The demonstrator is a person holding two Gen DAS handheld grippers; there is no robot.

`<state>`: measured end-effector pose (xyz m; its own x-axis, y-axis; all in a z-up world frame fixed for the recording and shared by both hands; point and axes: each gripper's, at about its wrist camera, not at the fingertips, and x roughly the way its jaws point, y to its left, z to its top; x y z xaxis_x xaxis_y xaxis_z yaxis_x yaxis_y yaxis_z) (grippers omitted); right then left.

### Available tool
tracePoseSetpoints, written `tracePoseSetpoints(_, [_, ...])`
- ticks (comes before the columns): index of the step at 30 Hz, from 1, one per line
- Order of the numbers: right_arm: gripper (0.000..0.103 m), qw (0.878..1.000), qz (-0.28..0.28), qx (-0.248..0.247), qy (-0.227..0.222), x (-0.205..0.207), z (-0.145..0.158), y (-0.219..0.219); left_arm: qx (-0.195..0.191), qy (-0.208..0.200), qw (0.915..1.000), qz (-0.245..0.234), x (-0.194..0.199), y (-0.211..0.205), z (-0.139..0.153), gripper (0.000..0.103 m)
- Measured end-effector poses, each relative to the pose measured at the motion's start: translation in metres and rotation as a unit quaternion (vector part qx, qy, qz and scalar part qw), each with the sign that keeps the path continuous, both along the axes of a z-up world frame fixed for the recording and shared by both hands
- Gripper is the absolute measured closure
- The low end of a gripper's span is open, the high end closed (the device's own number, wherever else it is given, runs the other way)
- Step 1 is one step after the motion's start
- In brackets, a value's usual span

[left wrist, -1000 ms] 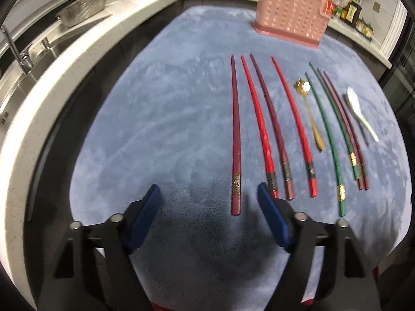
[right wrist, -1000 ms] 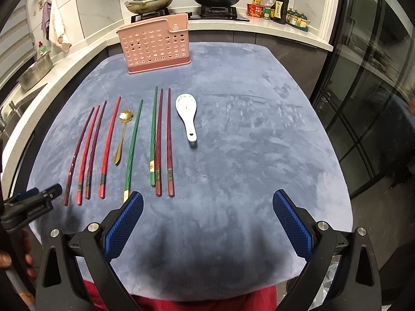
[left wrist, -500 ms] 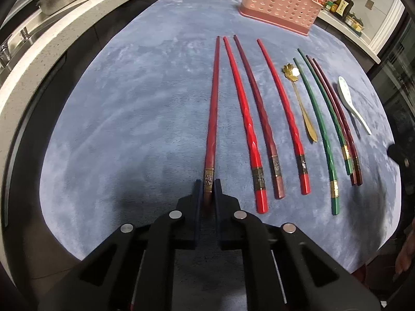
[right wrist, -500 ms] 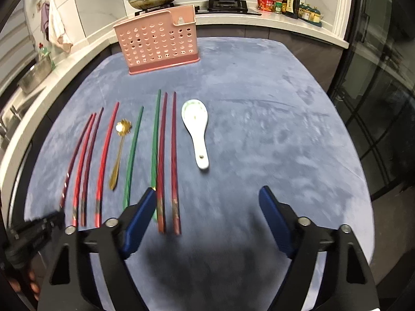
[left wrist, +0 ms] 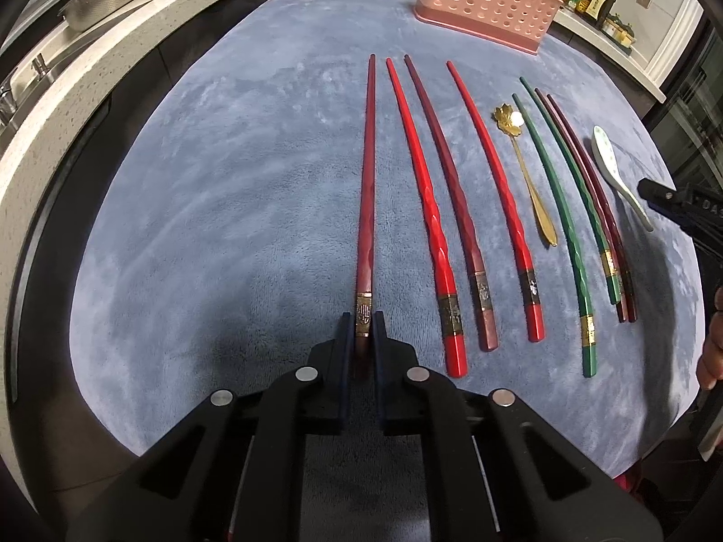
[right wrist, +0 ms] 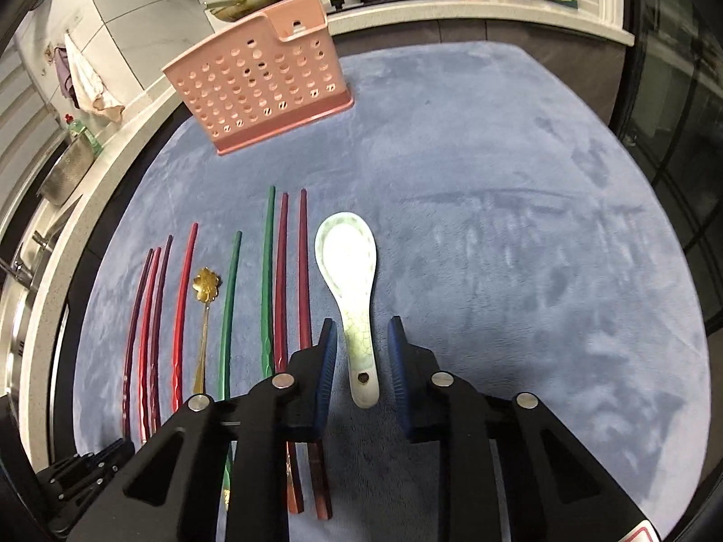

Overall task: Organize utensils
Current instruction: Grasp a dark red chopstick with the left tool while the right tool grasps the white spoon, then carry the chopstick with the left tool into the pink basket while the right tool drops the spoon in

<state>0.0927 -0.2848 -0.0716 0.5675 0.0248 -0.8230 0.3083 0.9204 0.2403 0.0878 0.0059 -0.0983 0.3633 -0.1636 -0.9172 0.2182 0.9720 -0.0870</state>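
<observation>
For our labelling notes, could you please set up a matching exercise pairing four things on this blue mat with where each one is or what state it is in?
Things:
1. leftmost chopstick
2. white spoon
3. gold spoon
4. pink rack

Places or states:
A. standing upright at the far end of the mat
B. handle lying between the open fingers of the right tool
C. lying between a red chopstick and a green one
D. thick end pinched by the left tool

Pairs: 1-D, 2-B, 3-C, 4-A
</observation>
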Motion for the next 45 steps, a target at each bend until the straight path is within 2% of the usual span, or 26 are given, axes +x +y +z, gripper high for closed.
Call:
tracePoseSetpoints(4, [0.088, 1.0, 0.004, 0.015, 0.013, 0.001, -0.013, 0.0, 0.001, 0.0, 1.0, -0.001, 0.0, 0.0, 0.0, 0.096])
tracePoseSetpoints(10, [0.089, 0.999, 0.005, 0.034, 0.015, -0.003, -0.026, 0.001, 0.0, -0.001, 1.0, 0.0, 0.001, 0.0, 0.0, 0.095])
tracePoseSetpoints(19, [0.091, 1.0, 0.007, 0.022, 0.006, -0.011, -0.028, 0.007, -0.015, -0.008, 0.9999, 0.002, -0.001, 0.003, -0.001, 0.096])
tracePoseSetpoints(24, [0.092, 1.0, 0.001, 0.019, -0.004, -0.025, -0.016, 0.009, -0.029, -0.013, 0.9995, 0.004, -0.003, 0.008, 0.006, 0.096])
tracePoseSetpoints(34, [0.096, 0.999, -0.018, -0.005, -0.029, -0.051, 0.027, 0.005, -0.051, -0.076, 0.9958, 0.008, -0.006, 0.014, 0.062, 0.096])
tracePoseSetpoints(39, [0.096, 0.999, -0.023, -0.005, -0.035, -0.053, 0.038, 0.003, -0.068, -0.101, 0.9924, 0.019, 0.007, 0.021, 0.094, 0.096])
tracePoseSetpoints(45, [0.096, 0.998, -0.02, -0.019, -0.061, -0.045, 0.071, 0.0, -0.076, -0.143, 0.9865, 0.021, 0.032, 0.022, 0.14, 0.096])
